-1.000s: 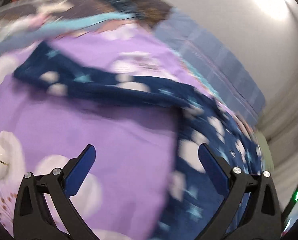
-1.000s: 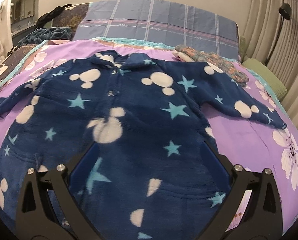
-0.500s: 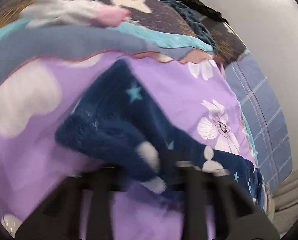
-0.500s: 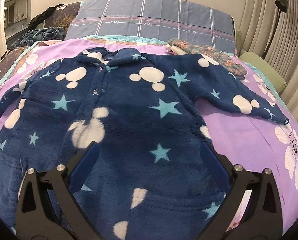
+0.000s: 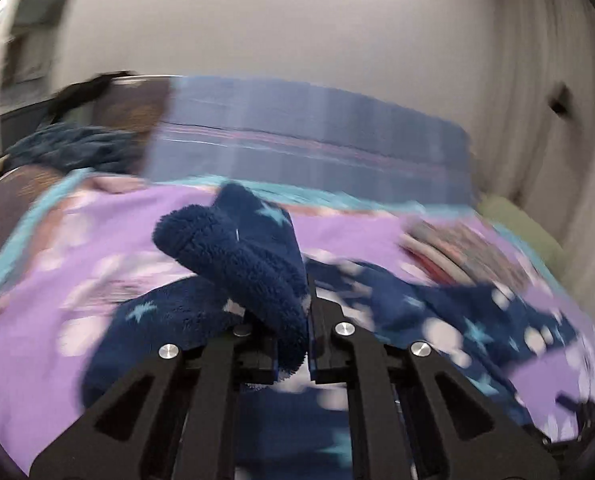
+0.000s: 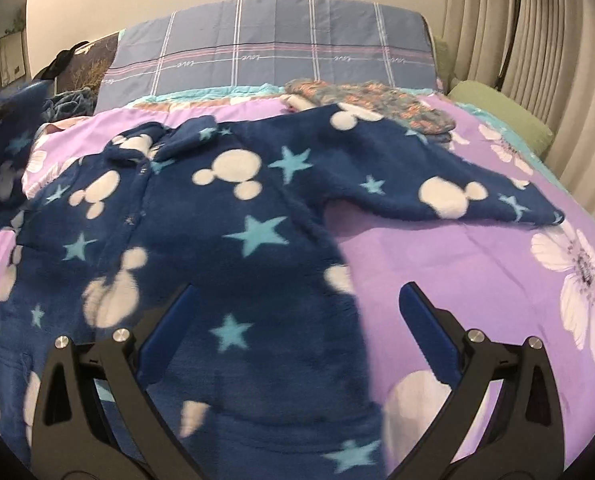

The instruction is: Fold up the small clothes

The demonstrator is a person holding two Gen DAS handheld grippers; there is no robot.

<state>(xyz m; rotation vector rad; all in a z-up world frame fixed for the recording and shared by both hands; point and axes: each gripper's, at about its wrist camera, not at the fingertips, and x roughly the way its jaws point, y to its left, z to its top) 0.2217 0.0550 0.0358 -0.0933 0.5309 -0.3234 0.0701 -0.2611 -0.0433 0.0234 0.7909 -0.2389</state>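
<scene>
A navy fleece jacket (image 6: 233, 216) with white mouse heads and pale blue stars lies face up on the purple flowered bedspread (image 6: 457, 256). My left gripper (image 5: 308, 312) is shut on the end of the jacket's left sleeve (image 5: 233, 256), which it holds lifted above the bed. In the right wrist view that raised sleeve (image 6: 5, 152) shows blurred at the far left. My right gripper (image 6: 293, 312) hovers open over the jacket's right edge, nothing between its blue pads. The other sleeve (image 6: 477, 196) lies flat, stretched out to the right.
A folded floral garment (image 6: 377, 104) lies at the back right, touching the jacket's shoulder. A blue plaid pillow (image 6: 273, 56) leans on the wall behind. A green cushion (image 6: 501, 112) sits at the right; dark clothes (image 5: 77, 148) are piled at the back left.
My left gripper closed on the sleeve end, then lifted it and swung round to face the pillow. My right gripper slid right, from over the jacket's middle to its right edge.
</scene>
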